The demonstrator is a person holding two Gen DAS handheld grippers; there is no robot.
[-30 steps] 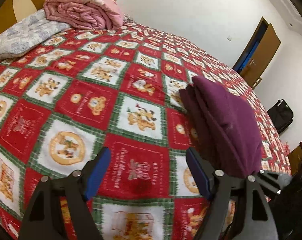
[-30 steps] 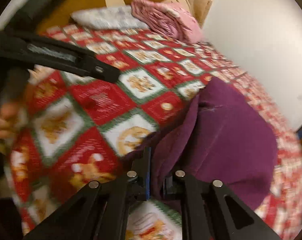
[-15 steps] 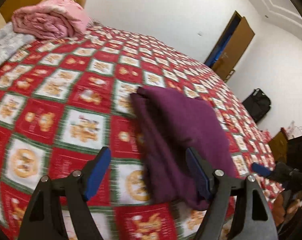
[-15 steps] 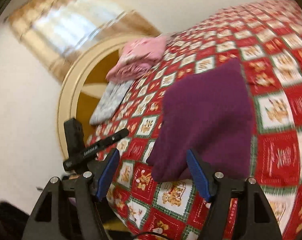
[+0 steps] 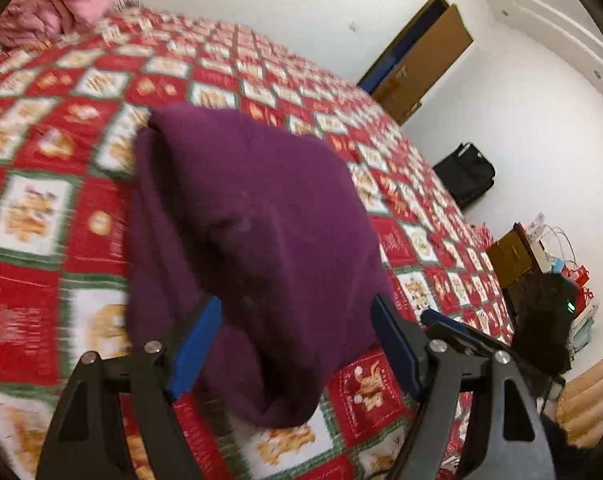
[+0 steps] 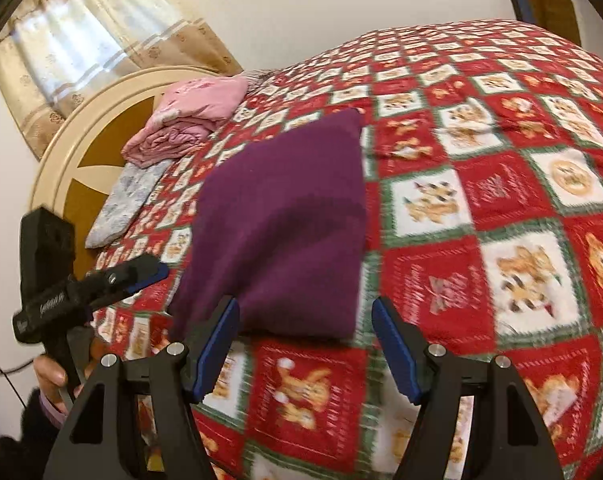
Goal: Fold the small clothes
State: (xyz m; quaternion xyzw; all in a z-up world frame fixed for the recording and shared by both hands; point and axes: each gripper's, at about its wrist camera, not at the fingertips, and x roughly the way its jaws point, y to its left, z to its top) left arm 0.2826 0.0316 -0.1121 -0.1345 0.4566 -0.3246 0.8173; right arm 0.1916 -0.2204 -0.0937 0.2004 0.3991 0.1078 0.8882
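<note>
Right wrist view: we find the right hand-held gripper, a second ago pinching the purple garment, now spread and empty, the left hand-held gripper likewise spread, the garment lying folded near the bed edge, suggesting this fold is finished.

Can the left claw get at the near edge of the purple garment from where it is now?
Probably yes. The left claw stands open right over the folded purple garment, which lies free on the quilt. The right claw is open and holds nothing.
</note>
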